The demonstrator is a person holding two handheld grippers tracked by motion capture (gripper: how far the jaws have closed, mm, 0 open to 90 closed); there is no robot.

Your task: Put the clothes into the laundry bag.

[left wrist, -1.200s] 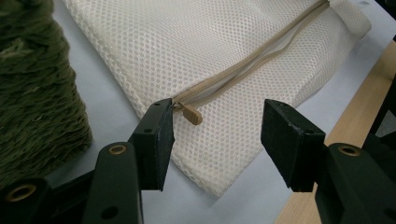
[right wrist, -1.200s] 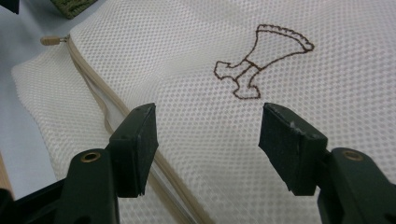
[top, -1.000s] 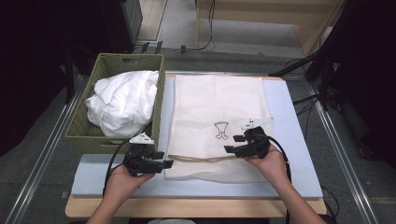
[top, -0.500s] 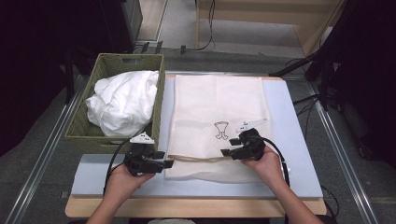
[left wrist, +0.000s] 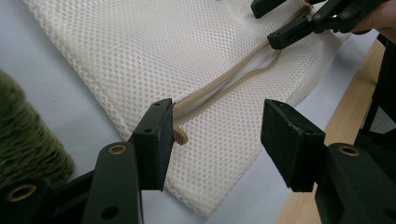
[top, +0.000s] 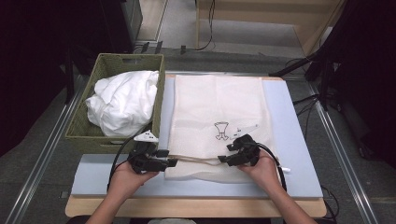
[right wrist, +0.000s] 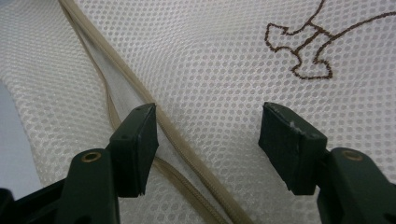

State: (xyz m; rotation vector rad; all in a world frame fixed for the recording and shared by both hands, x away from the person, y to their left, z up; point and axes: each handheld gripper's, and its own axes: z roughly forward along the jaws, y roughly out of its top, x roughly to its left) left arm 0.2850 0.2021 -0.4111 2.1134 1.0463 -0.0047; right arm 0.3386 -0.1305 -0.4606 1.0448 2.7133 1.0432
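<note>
1. The jaws of the left gripper (top: 169, 162) stand apart with nothing squeezed between them. They sit at the lower left edge of the mesh bag (top: 218, 112). In the left gripper view, the tan zipper pull (left wrist: 181, 136) pokes out just beside the left-hand jaw.
2. The jaws of the right gripper (top: 223, 159) are apart too, and they grasp nothing. In the right gripper view, they hang over the mesh, with the tan zipper (right wrist: 140, 93) running right next to the left-hand jaw.
3. What changed: the right gripper has slid a little to the left and down in the high view compared with a second ago. It was by the small brown drawing (top: 222, 131), and now it is at the zipper line. The left gripper did not move.
4. What that means: I think both grippers are now lined up on the zipper. They look ready to pinch the edges of the gap and pull the bag open.
5. The bag lies flat on the blue mat (top: 299, 140) on the table (top: 196, 206), in the middle of the high view. Its zipper end is nearest the hands, and the zipper is already open a bit.
6. Farther back, at the upper left, a green basket (top: 88, 126) holds white cloth (top: 122, 100). My guess is the cloth goes into the bag.
</note>
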